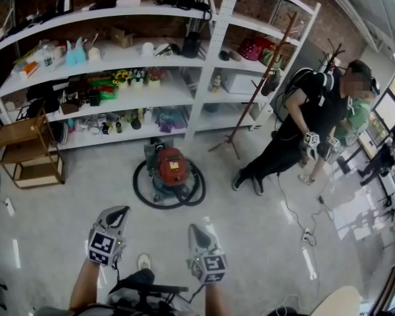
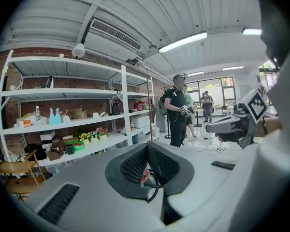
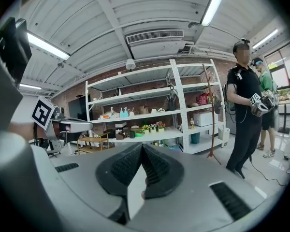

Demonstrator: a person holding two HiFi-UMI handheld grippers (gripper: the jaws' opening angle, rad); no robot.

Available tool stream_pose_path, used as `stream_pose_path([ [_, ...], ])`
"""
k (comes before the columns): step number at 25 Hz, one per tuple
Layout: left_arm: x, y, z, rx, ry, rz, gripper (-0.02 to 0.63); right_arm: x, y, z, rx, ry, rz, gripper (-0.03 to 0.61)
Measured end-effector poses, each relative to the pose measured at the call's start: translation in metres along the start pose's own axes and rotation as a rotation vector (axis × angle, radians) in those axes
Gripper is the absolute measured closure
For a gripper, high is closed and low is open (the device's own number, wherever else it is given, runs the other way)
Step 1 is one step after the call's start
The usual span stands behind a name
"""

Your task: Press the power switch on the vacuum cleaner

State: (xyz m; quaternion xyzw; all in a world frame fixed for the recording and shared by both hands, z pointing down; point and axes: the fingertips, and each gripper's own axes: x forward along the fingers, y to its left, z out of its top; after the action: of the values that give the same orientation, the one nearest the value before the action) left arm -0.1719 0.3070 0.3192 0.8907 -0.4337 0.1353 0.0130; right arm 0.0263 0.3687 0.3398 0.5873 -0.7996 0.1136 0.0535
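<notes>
The vacuum cleaner (image 1: 170, 170) is a red canister with a dark top, standing on the floor in front of the shelves with its black hose (image 1: 145, 195) looped around it. Both grippers are held low at the bottom of the head view, well short of it. My left gripper (image 1: 120, 210) is shut with nothing in it, and my right gripper (image 1: 195, 228) is likewise shut and empty. In the left gripper view the jaws (image 2: 147, 149) meet at the tip, and a bit of the red vacuum cleaner (image 2: 144, 177) shows below them. The right gripper (image 3: 142, 148) also has its tips together.
White shelving (image 1: 210, 58) full of small items lines the back wall. A wooden stand (image 1: 29, 151) is at the left and a coat rack (image 1: 253, 94) to the right of the vacuum. A person in black (image 1: 296, 133) stands at the right. Cables (image 1: 303, 232) lie on the floor.
</notes>
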Motion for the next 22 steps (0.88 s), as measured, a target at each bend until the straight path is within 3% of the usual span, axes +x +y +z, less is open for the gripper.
stream_pose_path([
  [14,0.079,0.097,0.007,-0.001,-0.002,-0.045,0.606,0.114,-0.001,0.032,0.012,0.017,-0.057,0.577],
  [22,0.112,0.118,0.008,-0.004,0.011,-0.056,0.606,0.147,-0.019,0.041,0.016,0.023,-0.069,0.577],
])
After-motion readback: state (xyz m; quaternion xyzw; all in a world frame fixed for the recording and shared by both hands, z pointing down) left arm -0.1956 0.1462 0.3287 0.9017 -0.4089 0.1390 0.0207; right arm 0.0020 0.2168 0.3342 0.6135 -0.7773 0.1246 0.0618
